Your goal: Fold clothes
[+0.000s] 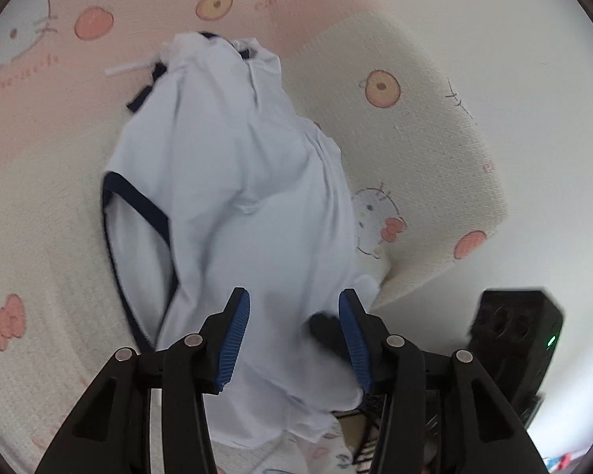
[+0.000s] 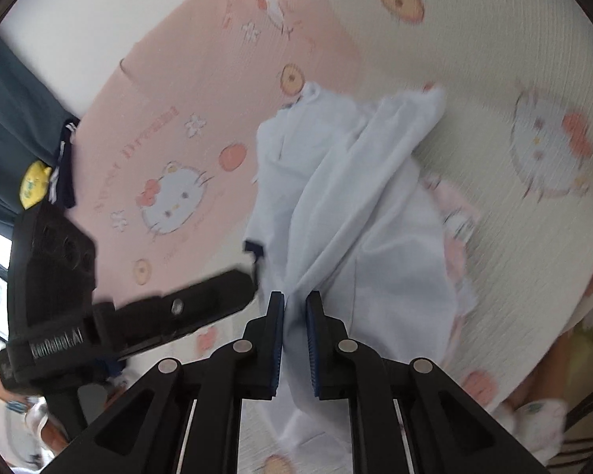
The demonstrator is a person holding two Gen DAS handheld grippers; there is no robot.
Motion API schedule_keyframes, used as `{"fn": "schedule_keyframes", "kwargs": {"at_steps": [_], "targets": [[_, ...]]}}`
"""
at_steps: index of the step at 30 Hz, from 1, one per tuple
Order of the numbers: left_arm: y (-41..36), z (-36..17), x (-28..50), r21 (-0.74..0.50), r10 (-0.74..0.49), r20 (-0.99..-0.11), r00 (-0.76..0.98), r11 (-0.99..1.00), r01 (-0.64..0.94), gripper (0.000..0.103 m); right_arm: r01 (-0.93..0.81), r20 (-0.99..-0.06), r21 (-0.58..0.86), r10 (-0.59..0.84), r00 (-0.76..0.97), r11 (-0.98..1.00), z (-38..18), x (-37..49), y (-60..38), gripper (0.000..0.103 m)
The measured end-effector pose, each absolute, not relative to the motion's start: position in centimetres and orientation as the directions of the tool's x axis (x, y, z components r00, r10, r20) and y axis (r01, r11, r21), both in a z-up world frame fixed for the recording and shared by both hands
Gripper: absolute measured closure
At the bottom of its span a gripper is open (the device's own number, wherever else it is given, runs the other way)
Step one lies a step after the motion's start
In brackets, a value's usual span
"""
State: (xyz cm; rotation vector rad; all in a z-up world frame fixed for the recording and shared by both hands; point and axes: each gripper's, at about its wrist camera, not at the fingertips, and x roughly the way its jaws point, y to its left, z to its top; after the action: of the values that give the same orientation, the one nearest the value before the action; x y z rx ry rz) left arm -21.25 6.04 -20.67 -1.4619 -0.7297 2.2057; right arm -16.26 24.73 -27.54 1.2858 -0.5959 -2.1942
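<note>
Right claw (image 2: 295,339) pinching white garment (image 2: 359,213) — left claw (image 1: 294,339) spread.

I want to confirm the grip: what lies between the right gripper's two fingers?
A bunched fold of the white garment, pinched in the right gripper; the right wrist view shows it.

1. White garment (image 1: 233,181): you lose its near end under the left gripper (image 1: 294,331) and past the bottom edge of the left wrist view; the far waist end is bunched, so its layers cannot be told apart.
2. Dark shape (image 1: 326,330) beside the right pad: blurred, you cannot tell what it is.
3. Right gripper (image 2: 295,335): cloth fills the gap, hiding how far in the pinch reaches.
4. Printed sheet (image 2: 533,237): the right half is motion-smeared in the right wrist view; its lettering is unreadable.
5. Dark clothing (image 2: 8,118) at far left: cut by the frame.
</note>
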Motion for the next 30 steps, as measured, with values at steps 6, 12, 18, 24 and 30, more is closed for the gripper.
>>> {"fn": "schedule_keyframes", "kwargs": {"at_steps": [6,12,18,24,30], "targets": [[7.8,-21.4,-22.1,-0.597,0.582,-0.758,-0.294,-0.801,-0.046,0.06,0.181,-0.665,0.624,-0.638,-0.388,-0.76,-28.9,-15.3,24.2,0.094],[10.7,-21.1,-23.1,-0.519,0.53,-0.797,-0.289,-0.846,-0.122,0.06,0.175,-0.675,0.615,-0.628,-0.386,-0.769,-28.2,-15.2,25.0,0.094],[12.6,-21.3,-23.3,-0.411,0.446,-0.842,-0.303,-0.895,-0.174,0.077,0.195,-0.698,0.578,-0.604,-0.384,-0.792,-27.8,-14.9,24.3,0.094],[12.8,-21.2,-22.5,-0.375,0.421,-0.848,-0.324,-0.906,-0.196,0.086,0.188,-0.717,0.552,-0.578,-0.389,-0.812,-27.7,-14.4,25.0,0.077],[12.5,-21.2,-22.3,-0.372,0.415,-0.851,-0.322,-0.909,-0.189,0.087,0.21,-0.727,0.495,-0.534,-0.432,-0.843,-26.6,-14.1,27.0,0.044]]}}
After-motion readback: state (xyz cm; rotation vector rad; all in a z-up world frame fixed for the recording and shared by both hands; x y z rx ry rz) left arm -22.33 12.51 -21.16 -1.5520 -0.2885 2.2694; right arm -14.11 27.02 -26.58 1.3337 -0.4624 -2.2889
